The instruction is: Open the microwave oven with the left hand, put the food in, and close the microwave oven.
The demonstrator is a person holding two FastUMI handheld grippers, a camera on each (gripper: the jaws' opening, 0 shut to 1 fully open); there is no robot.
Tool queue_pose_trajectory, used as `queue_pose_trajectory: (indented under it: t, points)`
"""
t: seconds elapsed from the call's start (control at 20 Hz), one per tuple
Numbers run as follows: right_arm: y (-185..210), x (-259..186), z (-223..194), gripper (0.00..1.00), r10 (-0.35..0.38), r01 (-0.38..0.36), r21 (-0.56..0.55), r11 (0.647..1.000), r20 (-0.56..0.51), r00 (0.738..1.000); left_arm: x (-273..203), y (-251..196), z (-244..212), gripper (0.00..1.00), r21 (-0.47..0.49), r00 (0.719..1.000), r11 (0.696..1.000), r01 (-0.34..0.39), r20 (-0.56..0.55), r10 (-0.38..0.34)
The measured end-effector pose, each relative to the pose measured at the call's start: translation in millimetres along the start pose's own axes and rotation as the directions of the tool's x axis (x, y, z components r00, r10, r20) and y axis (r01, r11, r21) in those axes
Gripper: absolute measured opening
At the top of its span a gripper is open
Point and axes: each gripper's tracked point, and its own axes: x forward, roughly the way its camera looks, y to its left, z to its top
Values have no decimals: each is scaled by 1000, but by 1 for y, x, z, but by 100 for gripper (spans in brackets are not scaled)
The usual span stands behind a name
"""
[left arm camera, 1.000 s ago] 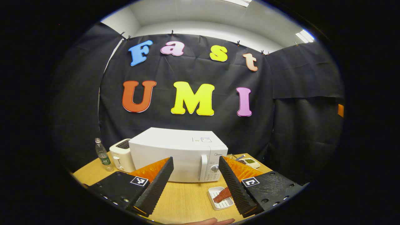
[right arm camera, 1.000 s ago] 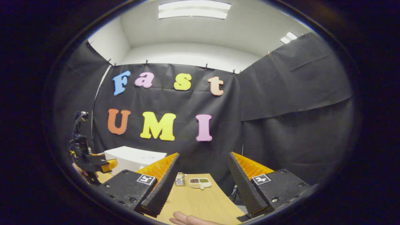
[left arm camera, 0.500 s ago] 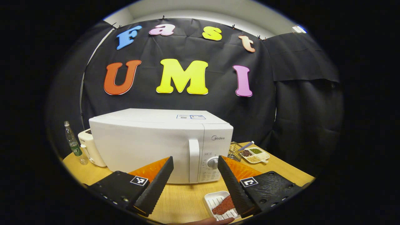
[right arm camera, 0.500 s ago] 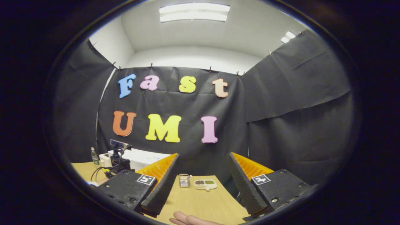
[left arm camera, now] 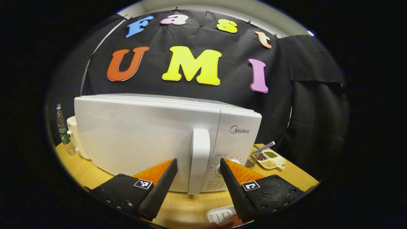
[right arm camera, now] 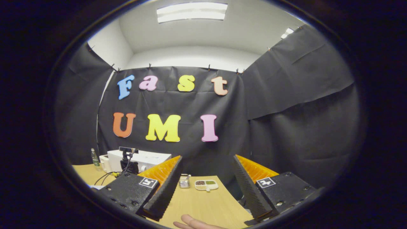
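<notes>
Looking along my left gripper (left arm camera: pixel 197 186), I see its two fingers spread apart, one on each side of the upright handle (left arm camera: pixel 199 160) of the microwave oven (left arm camera: pixel 140 136), with a gap between each finger and the handle, so nothing is clamped. The oven's door is shut, and the white box stands on a light wooden table (left arm camera: pixel 181 208) with its control panel (left arm camera: pixel 237 140) to the right of the handle. Food, a reddish piece, lies in a small white ribbed tray (left arm camera: pixel 221 214) on the table in front of the oven, at the very bottom edge beside my right-hand finger, mostly hidden by it. Behind the oven's left side stand a white toaster (left arm camera: pixel 73 135) and a clear plastic bottle (left arm camera: pixel 62 128); to the right, near the table's far corner, sit a wire rack (left arm camera: pixel 252 159) and a divided dish of grains (left arm camera: pixel 270 159). Black cloth closes the booth behind and to the right. From my right gripper (right arm camera: pixel 206 190), whose fingers are likewise wide apart and hold nothing, I see the same table (right arm camera: pixel 206 206), the divided dish (right arm camera: pixel 206 185), a white ceiling with a lit panel light (right arm camera: pixel 192 12), and my other gripper (right arm camera: pixel 128 162) far off by the oven (right arm camera: pixel 149 157). A fingertip (right arm camera: pixel 190 221) shows at the bottom edge.
</notes>
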Motion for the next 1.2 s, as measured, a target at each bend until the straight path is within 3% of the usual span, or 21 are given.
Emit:
queue_pose_trajectory:
  t: [0.15,0.2,0.3,0.4,0.45,0.5,0.55,0.6,0.65,0.7,0.75,0.8,0.9,0.95,1.0,1.05,1.1,1.2]
  points:
    - [-6,1,-3,98,-3,3,-10,1000,-5,1000,6,6,10,58,92,996,994,-60,65,54]
    - [-8,1,-4,98,-5,5,-11,1000,-10,1000,6,10,9,53,120,995,989,-82,66,75]
    - [-9,-1,-7,98,-8,7,-13,1000,-18,1000,7,7,7,36,69,997,996,-59,63,54]
    - [-8,-2,-10,98,-7,7,-15,1000,-29,1000,8,6,5,25,66,997,996,-54,56,51]
    - [-8,-2,-11,98,-7,6,-14,1000,-36,999,7,7,4,16,85,998,995,-58,46,54]
    - [-6,-3,-11,98,-5,5,-18,1000,-40,999,6,8,-2,0,101,998,993,-58,20,56]
    - [-5,-2,-9,91,-7,6,-23,1000,-40,999,4,9,0,10,102,999,993,-51,23,49]
    - [-5,-3,-8,90,-10,9,-29,1000,-41,999,1,8,-1,10,83,999,996,-38,11,37]
    - [-4,-3,-6,90,-13,12,-30,999,-41,999,1,6,-2,4,60,1000,998,-26,2,26]
    - [-3,-5,-5,98,-14,13,-32,999,-39,999,3,7,-2,4,57,1000,998,-19,-2,19]
    - [-1,-6,-5,98,-12,11,-32,999,-40,999,3,7,-4,4,63,1000,998,-17,-9,18]
    - [1,-7,-4,90,-10,8,-32,999,-41,999,1,7,-3,4,71,1000,997,-16,-9,17]
    - [2,-8,-3,90,-9,7,-38,999,-41,999,-11,7,-1,4,50,1000,998,-25,9,24]
    - [3,-7,-1,98,-6,5,-40,999,-38,999,-21,8,-7,3,58,1000,998,-26,3,26]
    - [5,-6,3,90,-9,7,-43,999,-34,999,-29,8,-6,3,67,1000,998,-22,22,21]
    - [7,-5,3,90,-13,11,-47,999,-36,999,-37,10,-7,4,56,999,998,-17,29,15]
    - [12,-5,4,98,-11,9,-50,999,-40,999,-48,10,-11,3,34,1000,999,-5,14,5]
    - [26,-7,6,98,3,-6,-47,999,-51,999,-68,14,-14,4,39,1000,999,17,9,-18]
